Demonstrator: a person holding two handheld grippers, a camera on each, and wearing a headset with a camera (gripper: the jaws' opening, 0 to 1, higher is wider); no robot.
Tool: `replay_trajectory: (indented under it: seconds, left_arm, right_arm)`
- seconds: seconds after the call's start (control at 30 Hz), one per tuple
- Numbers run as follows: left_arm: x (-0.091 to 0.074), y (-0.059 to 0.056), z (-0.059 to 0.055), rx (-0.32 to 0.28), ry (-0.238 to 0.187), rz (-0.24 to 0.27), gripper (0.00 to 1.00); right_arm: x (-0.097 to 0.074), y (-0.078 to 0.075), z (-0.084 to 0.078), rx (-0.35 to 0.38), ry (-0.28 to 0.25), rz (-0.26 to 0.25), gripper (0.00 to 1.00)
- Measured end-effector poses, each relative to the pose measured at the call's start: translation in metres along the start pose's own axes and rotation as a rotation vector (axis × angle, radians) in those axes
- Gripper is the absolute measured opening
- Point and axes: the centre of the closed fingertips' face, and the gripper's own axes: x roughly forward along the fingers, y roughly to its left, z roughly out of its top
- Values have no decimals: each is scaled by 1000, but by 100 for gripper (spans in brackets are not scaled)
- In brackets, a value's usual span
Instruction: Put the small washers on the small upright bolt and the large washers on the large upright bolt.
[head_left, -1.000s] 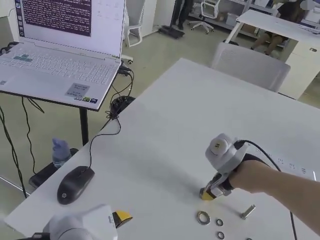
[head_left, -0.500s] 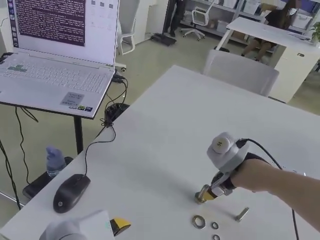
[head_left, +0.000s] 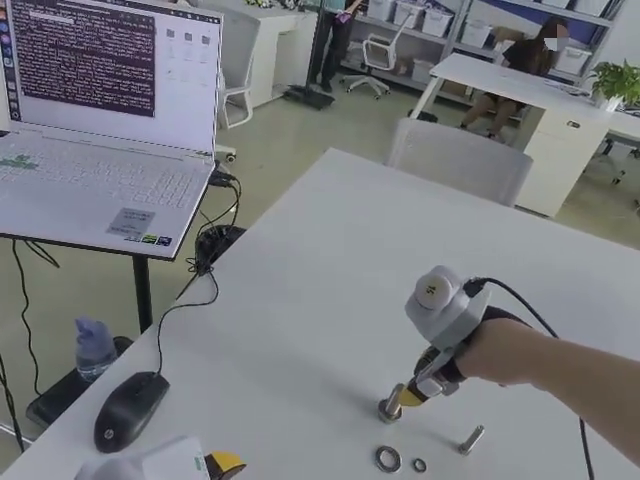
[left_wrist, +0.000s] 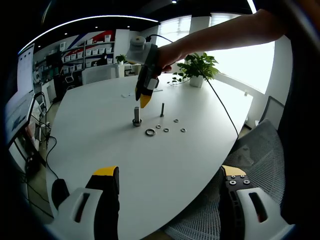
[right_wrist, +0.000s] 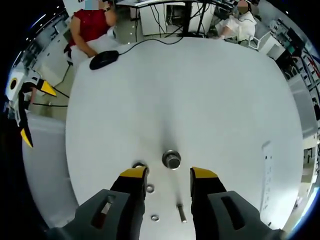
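The large bolt (head_left: 390, 405) (left_wrist: 136, 116) (right_wrist: 172, 159) stands upright on the white table (head_left: 330, 280). My right gripper (head_left: 414, 391) (right_wrist: 169, 176) is open just behind it, tilted down, with nothing between its jaws. The small bolt (head_left: 470, 439) (left_wrist: 162, 109) stands to the right. A large washer (head_left: 387, 459) (left_wrist: 150, 132) and several small washers (head_left: 419, 465) (left_wrist: 166, 130) lie flat near the bolts. My left gripper (left_wrist: 170, 172) (head_left: 205, 466) is open and empty at the table's near edge, far from the parts.
A black mouse (head_left: 128, 408) (right_wrist: 104, 59) lies at the table's left corner with its cable running back. An open laptop (head_left: 90, 130) sits on a stand to the left, a bottle (head_left: 92, 345) on the floor below. A grey chair (head_left: 455, 160) stands at the far edge.
The head camera has tilted, so the whole scene shifted. The large bolt now stands clear just ahead of the right gripper's tips instead of right at them.
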Motion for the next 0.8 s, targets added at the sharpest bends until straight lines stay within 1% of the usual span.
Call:
replay_trajectory:
  seconds: [0.23,0.37,0.5,0.6,0.8]
  left_arm:
    - [-3,-3,1,6,-3,-3,81]
    - [-5,-4,-2,8,3,-1,81]
    - [-8,-4,2,-12,-20,2,80]
    - [-9,-2,2,-11,-21,9,80]
    - [-8,-1,6,-6,-27,12,80]
  right_arm:
    - [-3,9,-2,-18,18,3,35]
    - [-6,17,-3,-29,31,9,35]
    - [-6,24,-5,-23,40,15,35]
    - [-6,29,-6,-23,35,17,35]
    - [-5,46,-10,-24,28,30,35]
